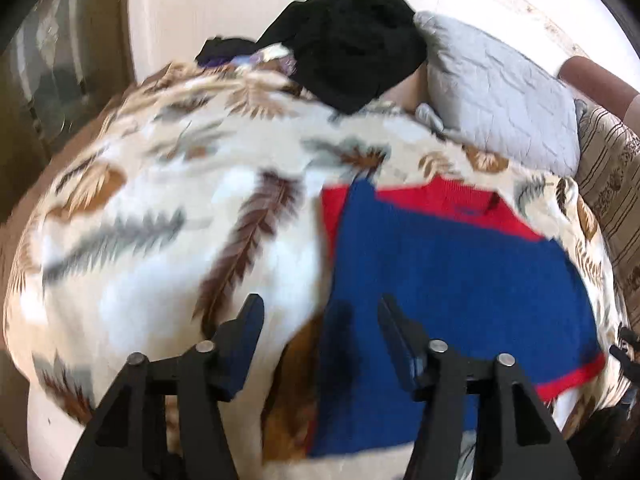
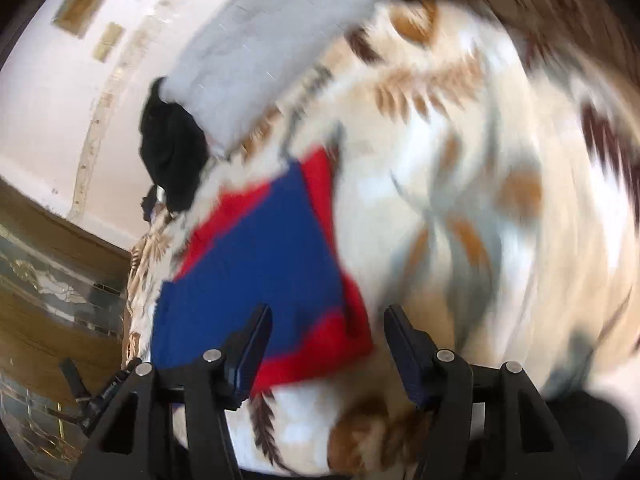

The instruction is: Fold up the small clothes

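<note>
So your left gripper (image 1: 320, 312) hung wide open and empty over one blue-and-red sweater (image 1: 448, 272), which lay flat on the leaf-print blanket (image 1: 160, 208). Beyond sat one black garment pile (image 1: 352, 40) and one grey pillow (image 1: 500, 88). Your right gripper (image 2: 328, 320) gaped equally, holding nothing, above the sweater's red hem.

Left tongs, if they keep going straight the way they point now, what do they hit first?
Probably the left edge of the blue and red sweater lying on the feather-print blanket; blur makes depth uncertain.

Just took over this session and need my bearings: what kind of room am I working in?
Most likely a bedroom: the blue and red garment lies on a bed under a leaf-print blanket, with a grey pillow against the wall and a black clothes pile beside it.
</note>
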Tool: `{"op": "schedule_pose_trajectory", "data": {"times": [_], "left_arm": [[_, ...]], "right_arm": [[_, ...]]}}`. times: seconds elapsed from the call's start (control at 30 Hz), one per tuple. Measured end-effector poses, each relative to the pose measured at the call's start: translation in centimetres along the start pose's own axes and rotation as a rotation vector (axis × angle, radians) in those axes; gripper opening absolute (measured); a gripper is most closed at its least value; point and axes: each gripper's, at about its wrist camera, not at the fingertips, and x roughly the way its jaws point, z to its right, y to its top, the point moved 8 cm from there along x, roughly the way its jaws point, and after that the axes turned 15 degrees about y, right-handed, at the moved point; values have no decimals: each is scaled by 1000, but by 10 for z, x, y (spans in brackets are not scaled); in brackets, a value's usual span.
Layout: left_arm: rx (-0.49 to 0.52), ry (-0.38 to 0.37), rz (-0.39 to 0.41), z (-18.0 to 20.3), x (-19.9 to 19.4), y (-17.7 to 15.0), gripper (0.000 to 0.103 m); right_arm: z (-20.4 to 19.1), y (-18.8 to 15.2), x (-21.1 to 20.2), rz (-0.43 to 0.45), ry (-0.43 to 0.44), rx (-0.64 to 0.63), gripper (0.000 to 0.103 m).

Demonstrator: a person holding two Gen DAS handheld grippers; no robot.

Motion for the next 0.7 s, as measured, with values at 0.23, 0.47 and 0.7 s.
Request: {"op": "schedule_pose_trajectory", "data": {"times": [0.23,0.47,0.7], "left_arm": [[101,-33,-9,55,41,20,60],[79,35,-87,40,91,6,45],[21,12,-53,29,65,14,47]], "right_arm": [[14,64,125,-206,-63,-76,68],[9,69,132,-177,-195,-174,15],[15,75,112,-83,-167,-115,52]]}}
